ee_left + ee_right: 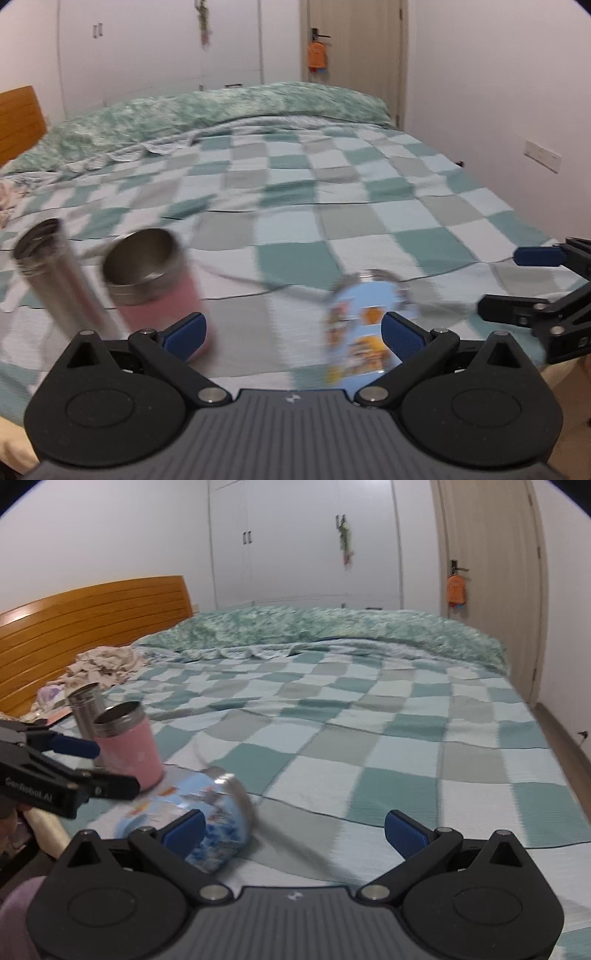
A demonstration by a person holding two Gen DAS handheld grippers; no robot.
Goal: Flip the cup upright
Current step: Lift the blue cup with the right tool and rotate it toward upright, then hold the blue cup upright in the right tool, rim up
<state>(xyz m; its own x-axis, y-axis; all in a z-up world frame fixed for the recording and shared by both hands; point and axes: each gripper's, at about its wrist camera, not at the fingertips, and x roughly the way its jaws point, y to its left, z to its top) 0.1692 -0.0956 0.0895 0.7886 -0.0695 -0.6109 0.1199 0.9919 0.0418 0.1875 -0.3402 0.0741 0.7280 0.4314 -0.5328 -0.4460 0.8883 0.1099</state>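
A light blue cup with cartoon prints (364,325) lies on its side on the checked bedspread, its metal rim pointing away from me. In the right wrist view the blue cup (207,819) lies low left, behind that gripper's left finger. My left gripper (293,334) is open, and the cup sits by its right finger. My right gripper (293,829) is open and empty, just right of the cup; it also shows in the left wrist view (517,280). The left gripper shows in the right wrist view (99,768), above the cup's base.
A pink cup (159,288) and a steel flask (59,280) stand upright, open, to the cup's left. The checked bedspread (369,738) stretches ahead to a green duvet (314,631). A wooden headboard (92,620) and crumpled cloth (103,664) are at left; the bed's near edge is close.
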